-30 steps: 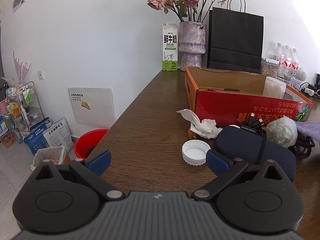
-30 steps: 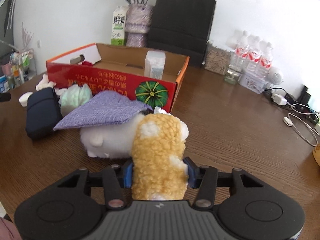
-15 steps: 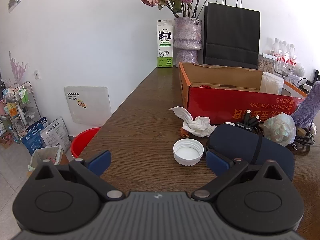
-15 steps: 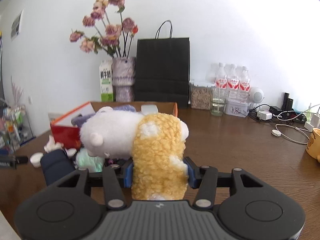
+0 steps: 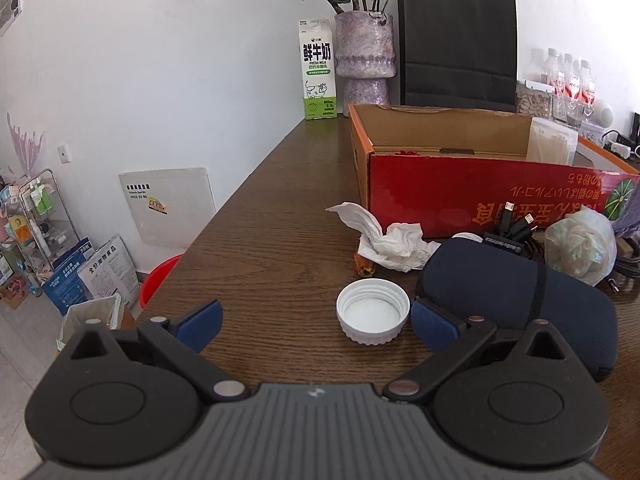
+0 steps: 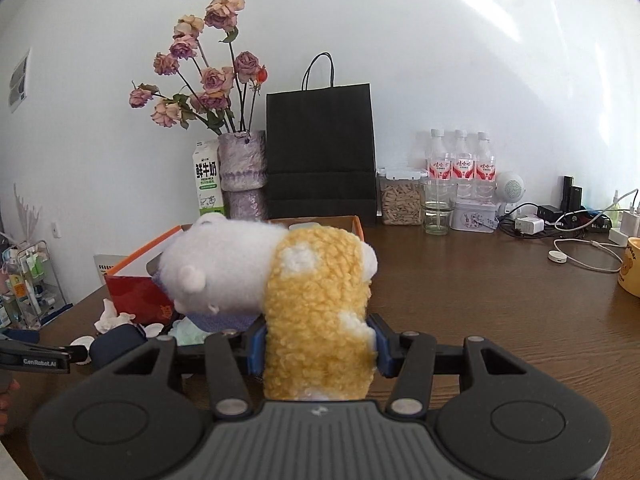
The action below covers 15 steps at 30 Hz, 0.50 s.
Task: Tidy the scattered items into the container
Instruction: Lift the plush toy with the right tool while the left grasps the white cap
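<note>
My right gripper [image 6: 318, 350] is shut on a white and yellow plush toy [image 6: 312, 304] and holds it up in the air, with purple cloth under the toy's head. The red cardboard box [image 5: 472, 196] stands open on the wooden table; it also shows behind the toy in the right wrist view [image 6: 132, 284]. My left gripper [image 5: 316, 322] is open and empty, low over the table. A white bottle cap [image 5: 373, 312] lies between its fingertips, nearer the right one. A dark blue pouch [image 5: 516, 292], a crumpled tissue [image 5: 390, 242], a plastic bag [image 5: 580, 244] and black cables [image 5: 516, 226] lie before the box.
A milk carton [image 5: 318, 76], a vase of dried roses [image 5: 364, 64] and a black paper bag [image 5: 458, 44] stand behind the box by the wall. Water bottles [image 6: 460, 164], a glass [image 6: 438, 208], chargers and a yellow mug [image 6: 630, 268] sit to the right. The table's left edge drops to a red bucket [image 5: 160, 280].
My right gripper has lifted the plush toy off the table and higher, so the box now sits low behind it. My left gripper has drawn slightly closer to the white cap.
</note>
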Tool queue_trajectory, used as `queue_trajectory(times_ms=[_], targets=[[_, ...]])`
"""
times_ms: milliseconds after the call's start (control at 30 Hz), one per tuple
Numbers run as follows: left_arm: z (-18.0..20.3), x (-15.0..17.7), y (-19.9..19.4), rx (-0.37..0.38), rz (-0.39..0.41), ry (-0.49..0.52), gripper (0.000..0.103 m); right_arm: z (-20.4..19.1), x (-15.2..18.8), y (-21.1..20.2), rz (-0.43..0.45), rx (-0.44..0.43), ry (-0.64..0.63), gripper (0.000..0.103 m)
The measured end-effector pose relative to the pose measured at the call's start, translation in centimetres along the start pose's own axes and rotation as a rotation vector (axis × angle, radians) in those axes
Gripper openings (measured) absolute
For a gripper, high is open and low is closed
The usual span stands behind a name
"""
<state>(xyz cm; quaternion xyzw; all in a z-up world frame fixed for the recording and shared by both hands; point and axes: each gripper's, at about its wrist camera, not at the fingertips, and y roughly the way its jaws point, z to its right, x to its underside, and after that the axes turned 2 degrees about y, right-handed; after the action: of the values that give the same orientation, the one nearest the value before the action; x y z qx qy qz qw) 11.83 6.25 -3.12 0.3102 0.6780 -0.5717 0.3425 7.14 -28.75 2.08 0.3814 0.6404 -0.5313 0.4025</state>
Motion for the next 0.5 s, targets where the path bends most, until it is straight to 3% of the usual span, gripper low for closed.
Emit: queue_trajectory(times_ms=[133,233,333,400,500], targets=[[0.0,-0.1,0.4,0.02,0.002,0.01,0.097,0.3,-0.1,-0.6,0.013,0.013,0.006,0.05],[0.0,0.0,0.7,0.041,-0.012,0.013,0.076,0.4,-0.3,-1.0,0.02,0.018,0.004,0.05],[-0.1,0.0,0.8,0.067,-0.013,0.0,0.063,0.4,-0.2,-1.2,0.019,0.017,0.0,0.05],[-0.1,0.0,0.7,0.082,-0.007,0.002,0.041,0.5,-0.1,-1.3,0.016,0.017,0.001,0.05],[0.0,0.0,0.2,0.079,0.002,0.013,0.041,0.5,0.1,-1.6,0.014,0.019,0.005,0.05]])
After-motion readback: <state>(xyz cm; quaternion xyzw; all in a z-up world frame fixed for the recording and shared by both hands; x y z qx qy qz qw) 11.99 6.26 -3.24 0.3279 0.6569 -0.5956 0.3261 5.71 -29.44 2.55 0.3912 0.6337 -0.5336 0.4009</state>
